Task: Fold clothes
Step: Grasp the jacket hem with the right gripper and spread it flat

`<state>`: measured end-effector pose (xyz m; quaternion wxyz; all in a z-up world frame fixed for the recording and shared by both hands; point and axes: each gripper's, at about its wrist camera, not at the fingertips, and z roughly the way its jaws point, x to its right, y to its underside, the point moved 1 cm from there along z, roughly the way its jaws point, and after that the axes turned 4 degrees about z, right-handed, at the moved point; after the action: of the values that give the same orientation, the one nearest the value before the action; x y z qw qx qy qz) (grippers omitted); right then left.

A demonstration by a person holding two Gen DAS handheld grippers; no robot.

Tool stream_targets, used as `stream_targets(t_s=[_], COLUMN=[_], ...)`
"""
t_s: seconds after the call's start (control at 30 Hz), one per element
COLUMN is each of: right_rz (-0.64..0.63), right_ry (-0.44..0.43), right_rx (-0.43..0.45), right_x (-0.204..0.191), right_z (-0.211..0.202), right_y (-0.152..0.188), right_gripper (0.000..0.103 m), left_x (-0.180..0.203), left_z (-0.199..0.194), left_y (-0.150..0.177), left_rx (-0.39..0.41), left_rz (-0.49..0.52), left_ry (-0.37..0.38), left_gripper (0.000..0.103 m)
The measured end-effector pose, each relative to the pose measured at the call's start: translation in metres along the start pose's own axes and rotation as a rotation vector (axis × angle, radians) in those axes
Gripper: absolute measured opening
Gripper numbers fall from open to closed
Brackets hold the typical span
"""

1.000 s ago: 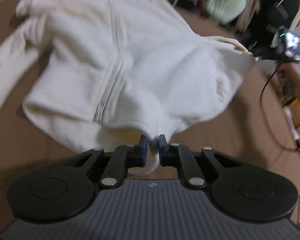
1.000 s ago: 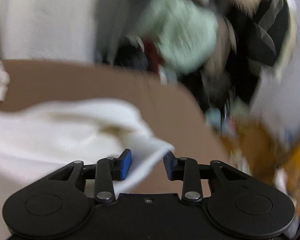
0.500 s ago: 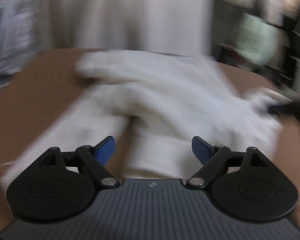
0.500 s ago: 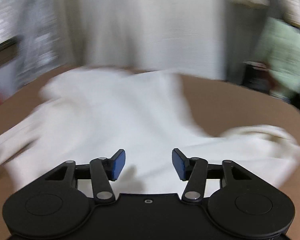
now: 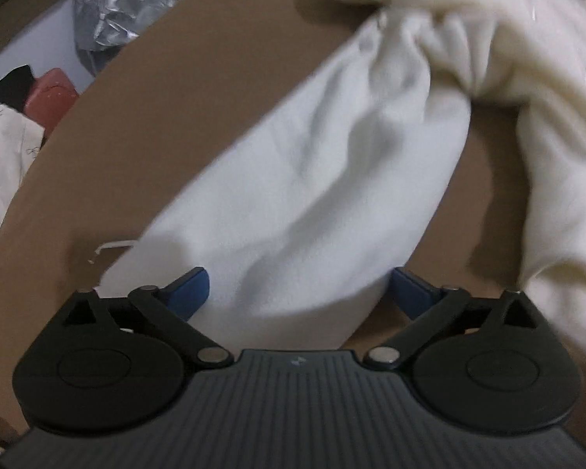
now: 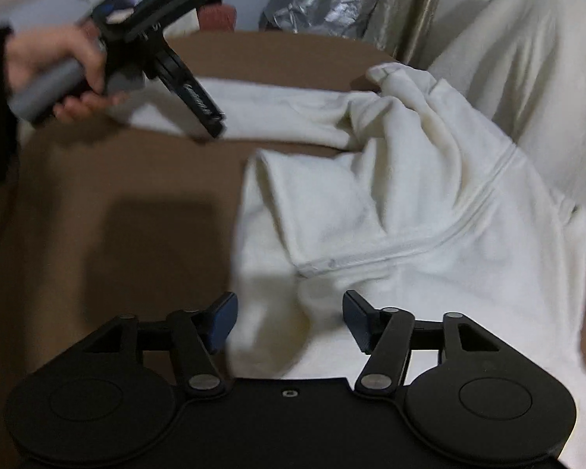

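A white fleece zip jacket [image 6: 429, 211] lies rumpled on the brown table [image 6: 109, 234]. Its zipper [image 6: 418, 246] runs diagonally across the body. One long sleeve [image 5: 324, 179] stretches toward my left gripper [image 5: 299, 291], which stands wide open with the sleeve's cuff end between its blue pads. My right gripper [image 6: 289, 318] is open over the jacket's bottom hem. In the right wrist view the left gripper [image 6: 211, 121], held by a hand [image 6: 54, 62], hovers over the far sleeve [image 6: 277, 117].
The table's curved left edge [image 5: 47, 164] drops off to a red object [image 5: 50, 93] and white cloth [image 5: 0, 172]. A silver plastic bag [image 5: 117, 4] sits behind the table. A person in white [image 6: 527, 58] stands at the far side.
The left gripper let go of the hem and opened, then swung left to the sleeve's end. The right gripper stayed open and moved over the jacket's hem.
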<state>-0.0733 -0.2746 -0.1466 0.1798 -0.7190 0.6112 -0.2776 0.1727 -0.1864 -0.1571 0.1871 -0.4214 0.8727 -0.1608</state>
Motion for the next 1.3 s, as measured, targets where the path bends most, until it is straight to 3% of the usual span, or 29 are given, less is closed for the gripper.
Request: stream_targets(t_s=[0.17,0.3,0.43,0.5,0.53,0.57,0.6,0.63,0.7,0.87,0.9,0.93,1.0,1.1,1.17,1.2,1.23,1.3], right_rz=[0.042,0.188,0.176,0.213,0.232,0.250,0.255,0.260,0.249,0.180,0.182,0.191,0.231,0.311,0.333,0.338,0.343,0.353], right_ry=[0.157,0.200,0.290,0.293,0.293,0.294,0.297,0.301,0.305,0.362,0.369,0.382,0.406,0.419,0.398,0.383,0.367,0.336], right_rx=[-0.020,-0.068,-0.043,-0.043,-0.043,-0.043,-0.042,-0.040,-0.028,0.038,0.056,0.072,0.104,0.147,0.144,0.131,0.118,0.092], right_x=[0.018,0.030,0.029,0.035,0.037,0.040,0.042,0.044,0.048,0.057,0.060,0.066,0.081,0.108,0.116,0.115,0.115,0.114], right_z=[0.016,0.030,0.033,0.035,0.036,0.037,0.037,0.037,0.036,0.033,0.029,0.023,0.009,-0.016,-0.021,-0.019,-0.016,-0.012], right_y=[0.013,0.011,0.008,0.012,0.014,0.016,0.020,0.023,0.030,0.045,0.046,0.046,0.044,0.041,0.043,0.046,0.049,0.055], right_gripper=[0.065,0.066,0.065,0.065,0.065,0.065,0.065,0.065,0.065,0.064,0.057,0.042,0.026,0.019,0.019,0.019,0.019,0.020], left_x=[-0.003,-0.001,-0.001,0.002,0.005,0.009,0.014,0.022,0.029,-0.037,-0.057,-0.077,-0.124,-0.187,-0.214,-0.221,-0.225,-0.226], left_z=[0.010,0.015,0.016,0.016,0.017,0.013,0.008,0.003,-0.007,-0.050,-0.062,-0.075,-0.097,-0.115,-0.107,-0.095,-0.079,-0.045], left_y=[-0.002,-0.004,-0.004,-0.001,0.000,0.001,0.000,-0.003,-0.007,-0.028,-0.032,-0.037,-0.047,-0.056,-0.060,-0.062,-0.062,-0.057], left_rx=[-0.008,-0.009,0.017,0.056,0.078,0.100,0.125,0.148,0.217,0.344,0.374,0.405,0.461,0.517,0.508,0.471,0.410,0.269], left_rz=[-0.080,-0.096,-0.161,-0.172,-0.166,-0.152,-0.119,-0.064,-0.003,-0.194,-0.239,-0.289,-0.415,-0.609,-0.681,-0.696,-0.704,-0.720], left_ry=[-0.002,-0.019,-0.018,-0.033,-0.050,-0.076,-0.144,-0.269,-0.435,-0.537,-0.563,-0.583,-0.602,-0.603,-0.564,-0.553,-0.556,-0.569], left_gripper=[0.103,0.103,0.103,0.103,0.098,0.087,0.042,0.017,0.016,0.014,0.014,0.013,0.014,0.015,0.022,0.032,0.045,0.053])
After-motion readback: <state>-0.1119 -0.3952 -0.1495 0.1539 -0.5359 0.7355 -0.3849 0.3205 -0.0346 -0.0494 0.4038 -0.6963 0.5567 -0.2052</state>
